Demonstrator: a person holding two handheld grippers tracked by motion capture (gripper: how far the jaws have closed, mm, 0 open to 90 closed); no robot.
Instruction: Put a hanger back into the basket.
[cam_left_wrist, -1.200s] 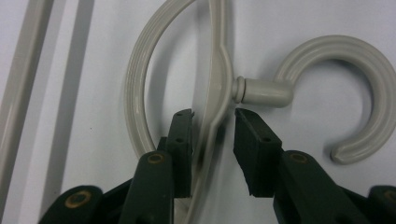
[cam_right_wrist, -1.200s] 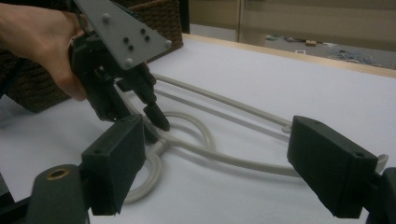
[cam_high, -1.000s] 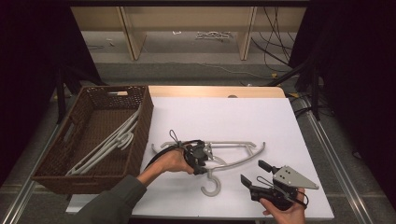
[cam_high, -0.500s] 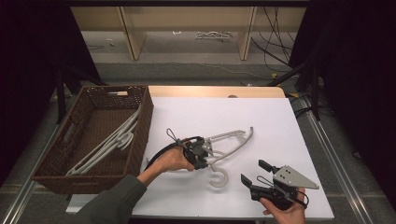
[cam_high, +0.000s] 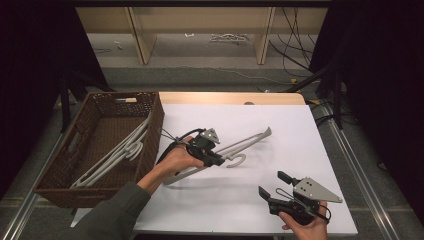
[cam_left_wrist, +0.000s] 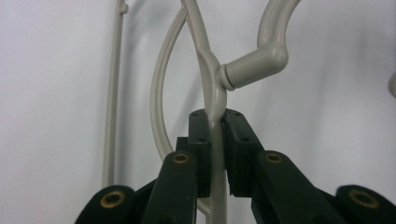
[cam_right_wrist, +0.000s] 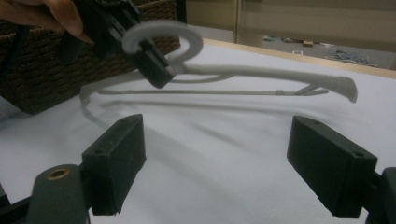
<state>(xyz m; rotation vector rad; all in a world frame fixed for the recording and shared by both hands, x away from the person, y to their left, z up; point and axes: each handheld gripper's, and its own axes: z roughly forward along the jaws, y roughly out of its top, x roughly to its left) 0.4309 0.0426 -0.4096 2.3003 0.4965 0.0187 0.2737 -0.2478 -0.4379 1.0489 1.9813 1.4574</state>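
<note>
A dark brown wicker basket stands at the left edge of the white worktop, its open top facing up. Inside it lie pale grey hangers, stacked loosely and slanting from the near left corner toward the far right corner, where their hooks rest against the inner wall. How many there are cannot be told; at least two overlap.

Just right of the basket, the left hand-held gripper is clamped tight on another pale grey hanger. In the left gripper view the two black pads pinch the hanger's thin body right below the neck where the hook joins it. The hanger is lifted and tilted: its far arm rises toward the middle of the worktop, its near arm dips toward the person's left hand, and a shadow falls on the white surface beneath it. The hook curls toward the person's side.

The right hand-held gripper is near the front right edge of the worktop, well apart from the hanger. Its jaws stand wide open with nothing between them; in the right gripper view the two pads frame bare white surface, with the lifted hanger beyond.
</note>
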